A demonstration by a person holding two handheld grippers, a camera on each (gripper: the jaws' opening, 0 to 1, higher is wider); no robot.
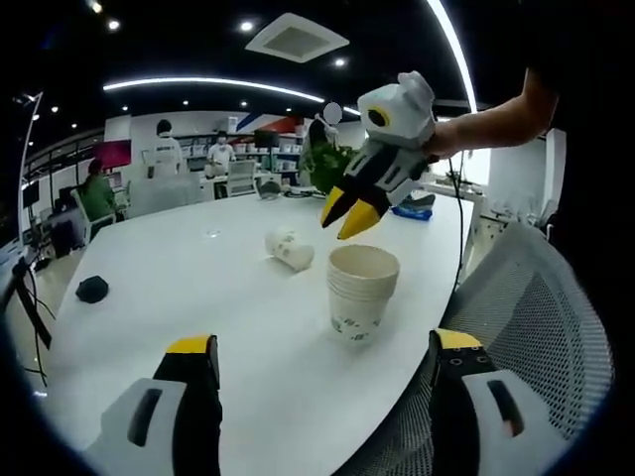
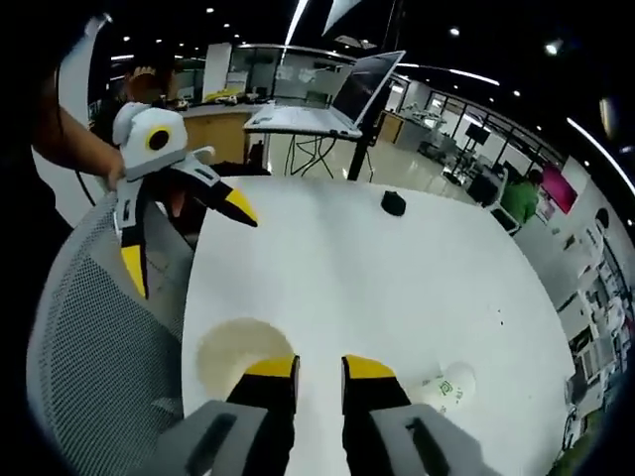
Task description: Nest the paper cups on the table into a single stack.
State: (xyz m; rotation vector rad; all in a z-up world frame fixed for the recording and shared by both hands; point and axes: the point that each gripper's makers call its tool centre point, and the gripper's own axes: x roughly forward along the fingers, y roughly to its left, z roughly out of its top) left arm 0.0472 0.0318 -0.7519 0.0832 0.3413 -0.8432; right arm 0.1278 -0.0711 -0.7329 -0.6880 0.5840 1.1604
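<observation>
A stack of nested white paper cups (image 1: 359, 293) stands upright near the table's edge; in the right gripper view its open mouth (image 2: 236, 365) lies just left of my jaws. One loose paper cup (image 1: 290, 248) lies on its side beyond the stack, and the same cup (image 2: 446, 387) is right of my jaws in the right gripper view. My right gripper (image 1: 347, 216) hovers above the stack, its own jaws (image 2: 319, 369) a narrow gap apart with nothing between them. My left gripper (image 1: 323, 343) is wide open and empty, short of the stack; it also appears held above the chair (image 2: 189, 241).
The white table (image 1: 179, 268) runs far to the left and back. A small black object (image 1: 91, 289) lies on it at the far side (image 2: 394, 203). A grey mesh chair (image 1: 541, 307) stands at the table's edge by the stack. A laptop (image 2: 327, 99) and people sit in the background.
</observation>
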